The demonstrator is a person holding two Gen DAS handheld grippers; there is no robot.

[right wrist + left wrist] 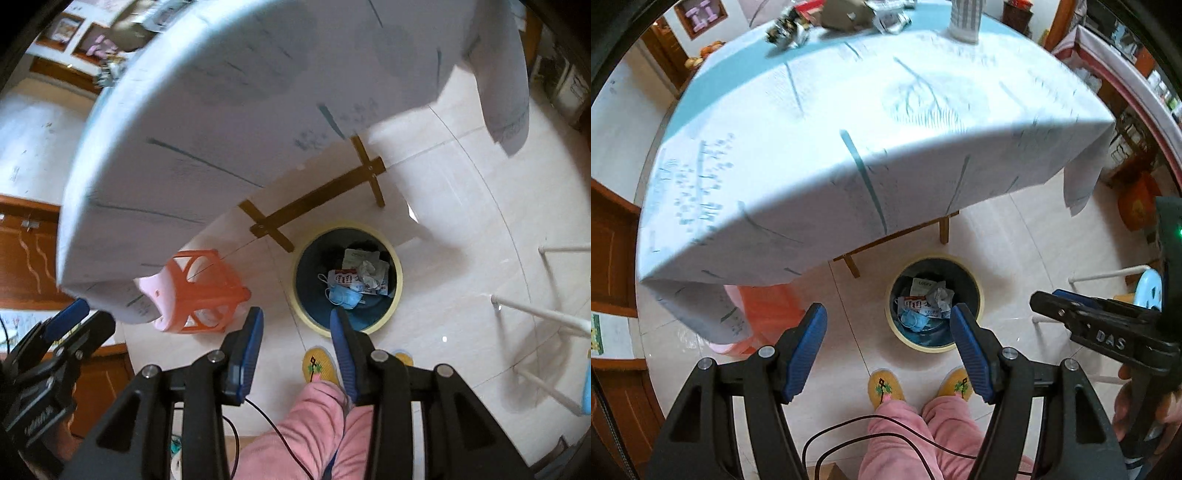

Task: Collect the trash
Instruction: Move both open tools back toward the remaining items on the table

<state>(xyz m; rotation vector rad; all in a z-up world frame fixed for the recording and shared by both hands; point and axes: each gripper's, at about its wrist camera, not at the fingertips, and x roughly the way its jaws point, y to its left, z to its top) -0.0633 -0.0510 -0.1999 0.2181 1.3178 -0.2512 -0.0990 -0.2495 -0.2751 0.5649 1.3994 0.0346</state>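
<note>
left wrist view: both grippers, left gripper and right gripper, spread and empty above the bin, so next reach the wrappers at the table's far edge.

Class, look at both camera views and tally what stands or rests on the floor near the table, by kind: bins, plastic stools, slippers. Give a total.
Bins: 1, the round trash bin holding rubbish.
Plastic stools: 1, the orange stool.
Slippers: 2, the left slipper and the right slipper.
Total: 4

Tablecloth-covered table, wrappers atop
</note>
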